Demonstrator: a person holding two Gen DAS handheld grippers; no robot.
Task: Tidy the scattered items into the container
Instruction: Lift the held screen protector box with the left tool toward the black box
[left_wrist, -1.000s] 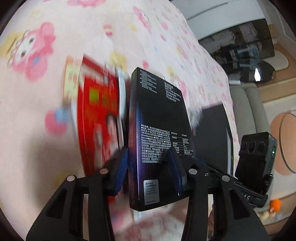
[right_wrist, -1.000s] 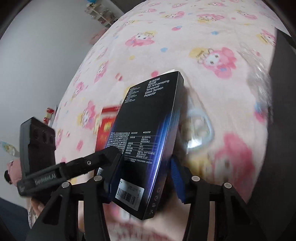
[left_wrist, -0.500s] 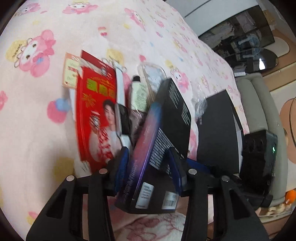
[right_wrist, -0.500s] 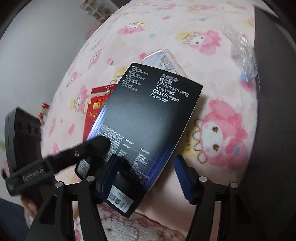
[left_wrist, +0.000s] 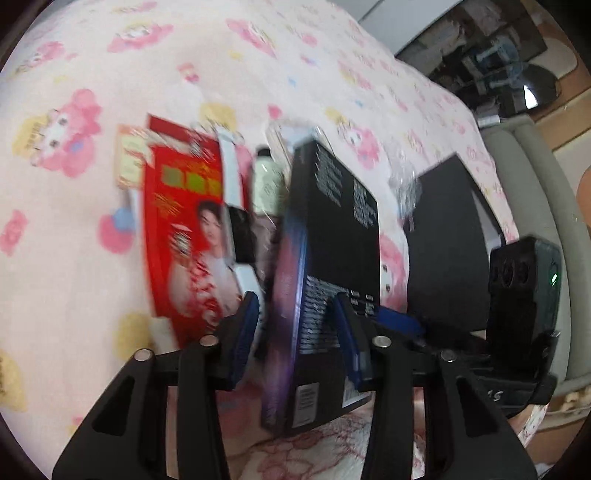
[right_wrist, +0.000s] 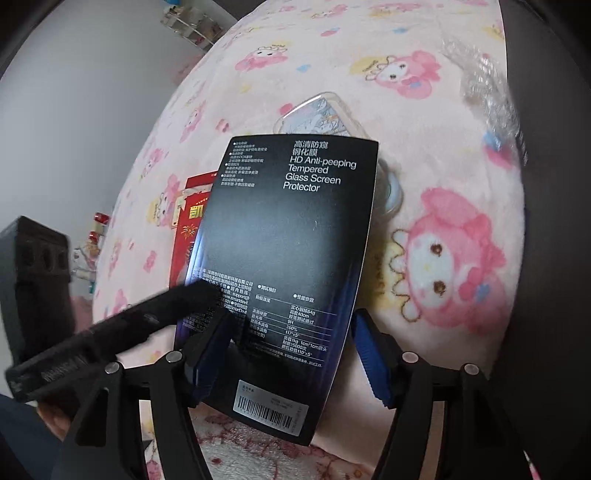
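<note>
A black screen-protector box stands tilted between the fingers of both grippers. My left gripper has its jaws apart, and only its right pad touches the box's face. My right gripper has its jaws wide, with the box between them; its right pad stands clear of the box's edge. Behind the box lie a red packet, a white smartwatch, a small tube and a clear phone case. The dark container sits to the right.
Everything lies on a pink cartoon-print blanket. Crumpled clear plastic lies by the container's edge. A grey sofa and a dark glass table are beyond the bed. The other gripper's black camera block is close on the right.
The box has turned from flat-on in the left gripper to edge-on and tilted. The left jaws have loosened around it. The right gripper has come in behind the box's printed face.
</note>
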